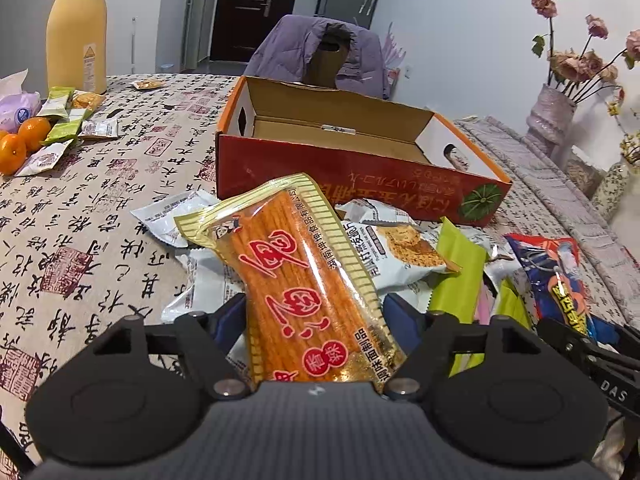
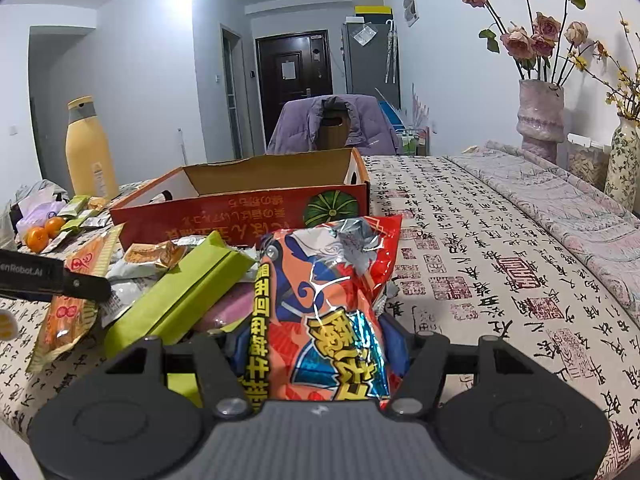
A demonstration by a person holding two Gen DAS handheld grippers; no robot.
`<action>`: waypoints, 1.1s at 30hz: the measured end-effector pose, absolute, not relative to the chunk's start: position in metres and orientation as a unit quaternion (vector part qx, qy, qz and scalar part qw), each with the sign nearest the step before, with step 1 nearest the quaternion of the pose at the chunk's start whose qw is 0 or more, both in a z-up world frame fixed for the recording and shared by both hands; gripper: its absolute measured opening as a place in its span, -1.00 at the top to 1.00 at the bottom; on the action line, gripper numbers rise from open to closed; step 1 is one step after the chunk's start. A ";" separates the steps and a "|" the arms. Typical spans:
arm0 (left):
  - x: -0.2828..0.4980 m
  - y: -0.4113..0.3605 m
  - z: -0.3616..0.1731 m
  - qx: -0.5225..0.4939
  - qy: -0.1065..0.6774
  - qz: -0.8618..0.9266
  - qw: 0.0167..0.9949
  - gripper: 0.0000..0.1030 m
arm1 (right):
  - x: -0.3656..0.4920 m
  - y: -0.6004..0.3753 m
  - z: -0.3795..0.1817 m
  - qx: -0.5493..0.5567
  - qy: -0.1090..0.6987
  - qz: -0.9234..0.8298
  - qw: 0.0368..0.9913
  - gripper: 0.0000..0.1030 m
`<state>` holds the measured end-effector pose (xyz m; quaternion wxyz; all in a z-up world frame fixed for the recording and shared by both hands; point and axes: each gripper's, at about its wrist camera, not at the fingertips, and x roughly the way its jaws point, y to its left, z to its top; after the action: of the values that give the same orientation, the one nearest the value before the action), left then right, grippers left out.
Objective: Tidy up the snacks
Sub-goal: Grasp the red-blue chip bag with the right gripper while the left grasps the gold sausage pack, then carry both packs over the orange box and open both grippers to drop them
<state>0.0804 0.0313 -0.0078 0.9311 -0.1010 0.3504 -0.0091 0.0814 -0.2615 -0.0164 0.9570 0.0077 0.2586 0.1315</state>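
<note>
While your left gripper [image 1: 316, 312] grasps the orange spicy-strip packet [image 1: 304, 276] between its blue pads, the packet runs up the centre of the left wrist frame, its lower end at the gripper body and its upper end over the snack pile [image 1: 404, 248]. Your right gripper [image 2: 316, 344] is likewise clamped on the red-and-blue foil snack bag [image 2: 328, 292], which fills the lower centre of the right wrist frame and stands up between the jaws. Just left of that bag lies a green packet [image 2: 188, 292]; your other gripper's finger crosses the far left edge. Beyond both packets, at mid frame, sits the open red cardboard box [image 1: 352, 168], on the calligraphy-print tablecloth [image 1: 100, 220]. Upper left of the left wrist frame: yellow bottle [image 1: 76, 28], oranges [image 1: 24, 140], small sachets [image 1: 64, 128]. Upper right: vase of dried roses [image 2: 540, 120].
</note>
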 end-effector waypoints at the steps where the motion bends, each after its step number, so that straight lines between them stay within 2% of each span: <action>1: 0.078 0.033 -0.008 -0.101 0.349 -0.012 0.932 -0.40 | 0.080 -0.261 -0.016 0.007 0.259 0.131 0.957 -0.20; 10: 0.060 0.039 -0.008 -0.087 0.330 -0.031 0.939 0.03 | 0.076 -0.257 -0.015 0.002 0.257 0.135 0.957 -0.21; 33: 0.053 0.030 0.033 -0.011 0.241 -0.037 0.970 0.07 | 0.081 -0.249 0.008 -0.012 0.218 0.146 0.965 -0.21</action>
<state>0.0527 0.0299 0.0334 0.9696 -0.0107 0.2415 -0.0369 0.0808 -0.2487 0.0079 0.9648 -0.0122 0.2184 0.1460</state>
